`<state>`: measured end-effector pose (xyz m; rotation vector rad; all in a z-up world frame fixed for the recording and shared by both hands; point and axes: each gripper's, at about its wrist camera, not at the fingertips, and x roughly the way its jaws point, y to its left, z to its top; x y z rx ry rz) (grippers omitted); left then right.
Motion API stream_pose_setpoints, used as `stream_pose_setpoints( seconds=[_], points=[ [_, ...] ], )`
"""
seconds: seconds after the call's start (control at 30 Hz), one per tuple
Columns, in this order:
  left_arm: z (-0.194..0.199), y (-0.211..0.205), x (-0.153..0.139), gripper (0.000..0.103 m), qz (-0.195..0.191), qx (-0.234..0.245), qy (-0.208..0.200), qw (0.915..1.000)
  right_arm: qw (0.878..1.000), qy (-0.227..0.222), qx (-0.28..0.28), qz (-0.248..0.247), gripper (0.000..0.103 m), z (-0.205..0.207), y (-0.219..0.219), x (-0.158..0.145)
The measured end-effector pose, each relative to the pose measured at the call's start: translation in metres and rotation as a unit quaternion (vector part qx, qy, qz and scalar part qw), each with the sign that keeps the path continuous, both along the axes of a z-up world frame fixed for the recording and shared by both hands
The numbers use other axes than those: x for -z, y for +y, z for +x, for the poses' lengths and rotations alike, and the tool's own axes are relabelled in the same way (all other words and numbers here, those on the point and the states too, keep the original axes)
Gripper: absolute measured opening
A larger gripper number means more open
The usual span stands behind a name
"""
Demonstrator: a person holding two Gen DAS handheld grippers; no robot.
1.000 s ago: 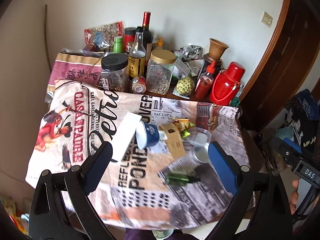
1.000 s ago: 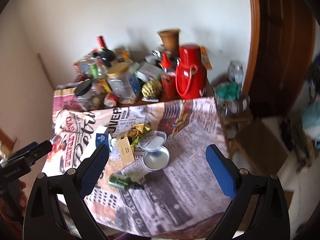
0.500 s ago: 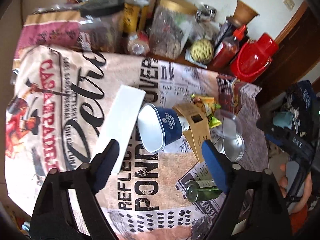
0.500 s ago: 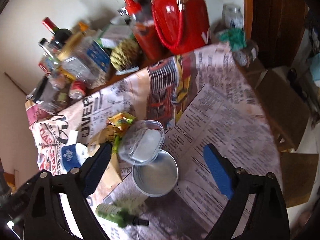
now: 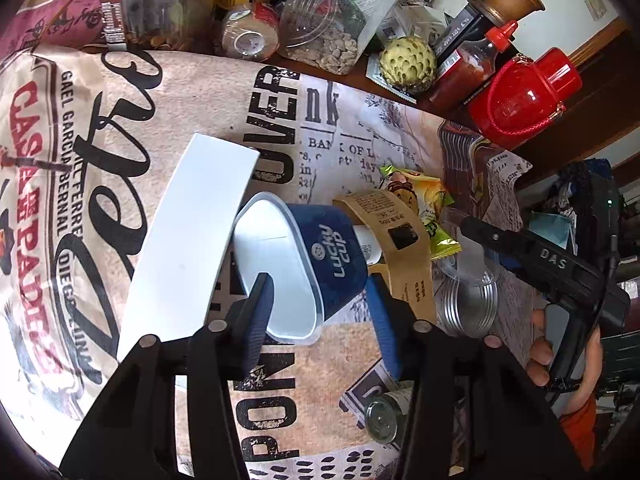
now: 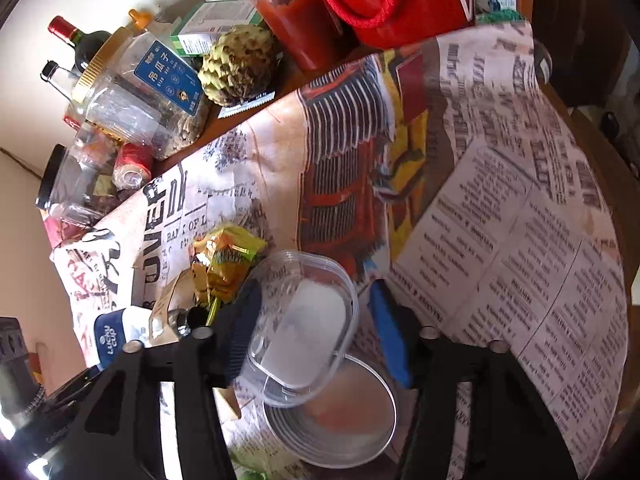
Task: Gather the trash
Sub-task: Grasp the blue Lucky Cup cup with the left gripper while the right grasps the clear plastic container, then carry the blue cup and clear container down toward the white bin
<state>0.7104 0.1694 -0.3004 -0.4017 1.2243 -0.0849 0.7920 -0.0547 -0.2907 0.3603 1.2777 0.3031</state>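
Observation:
A blue and white paper cup lies on its side on the printed tablecloth. My left gripper is open with its fingers either side of the cup's rim. A clear plastic container leans on a round clear lid. My right gripper is open and straddles the container. A yellow snack wrapper, a brown card sleeve, a white card strip and a small green bottle lie nearby. The cup also shows in the right wrist view.
Jars, bottles, a custard apple, a sauce bottle and a red flask crowd the back of the table. The table's right edge drops off beside a dark wooden door.
Both grippers have dropped toward the table and narrowed. The left now brackets the cup, the right now brackets the clear container.

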Motion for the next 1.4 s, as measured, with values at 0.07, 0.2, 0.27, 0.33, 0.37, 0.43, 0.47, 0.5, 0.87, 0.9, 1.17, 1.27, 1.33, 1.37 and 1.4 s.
stream_pose_setpoints(
  seconds=[0.07,0.2,0.27,0.33,0.37,0.43,0.47,0.5,0.87,0.9,1.17,1.27,1.33,1.37,1.4],
  points=[
    [0.003,-0.002,-0.002,0.034,-0.006,0.007,-0.002,1.0000,1.000,0.000,-0.007,-0.012,0.026,0.002,0.002,0.001],
    [0.005,-0.007,-0.007,0.017,0.002,0.017,-0.006,0.9998,1.000,0.001,-0.010,-0.006,0.017,0.000,0.000,0.001],
    [0.006,-0.009,-0.010,0.009,0.007,0.019,-0.009,0.9998,1.000,-0.008,-0.011,-0.001,0.012,-0.003,-0.002,-0.005],
    [0.005,-0.010,-0.015,0.005,0.012,0.017,-0.013,0.9997,1.000,-0.018,-0.014,-0.003,0.010,-0.005,-0.005,-0.012],
    [0.005,-0.010,-0.018,0.005,0.014,0.016,-0.016,0.9996,0.999,-0.026,-0.018,-0.010,0.010,-0.006,-0.004,-0.017],
    [0.003,-0.010,-0.026,0.005,0.016,0.013,-0.024,0.9995,0.999,-0.040,-0.024,-0.019,0.010,-0.008,-0.002,-0.024],
    [0.001,-0.010,-0.031,0.005,0.014,0.011,-0.028,0.9995,0.998,-0.047,-0.027,-0.019,0.010,-0.010,-0.002,-0.029],
    [0.001,-0.009,-0.034,0.005,0.013,0.010,-0.031,0.9994,0.998,-0.051,-0.030,-0.018,0.010,-0.010,0.000,-0.032],
    [-0.031,-0.030,-0.107,0.005,0.049,-0.007,-0.102,0.9936,0.987,-0.151,-0.049,-0.032,0.010,-0.050,-0.015,-0.106],
    [-0.033,-0.033,-0.112,0.005,0.051,-0.008,-0.107,0.9929,0.984,-0.164,-0.054,-0.038,0.010,-0.056,-0.019,-0.114],
    [-0.087,-0.087,-0.175,0.005,0.055,-0.027,-0.182,0.9814,0.965,-0.242,-0.077,-0.066,0.010,-0.110,-0.054,-0.160],
    [-0.114,-0.114,-0.192,0.004,0.065,-0.031,-0.206,0.9759,0.961,-0.258,-0.085,-0.057,0.010,-0.131,-0.071,-0.174],
    [-0.132,-0.127,-0.200,0.005,0.057,-0.032,-0.215,0.9744,0.958,-0.268,-0.092,-0.050,0.010,-0.147,-0.082,-0.182],
    [-0.140,-0.133,-0.202,0.005,0.056,-0.033,-0.218,0.9739,0.956,-0.274,-0.095,-0.048,0.010,-0.156,-0.087,-0.187],
    [-0.150,-0.142,-0.205,0.004,0.054,-0.033,-0.221,0.9731,0.954,-0.279,-0.098,-0.046,0.010,-0.163,-0.090,-0.190]
  ],
)
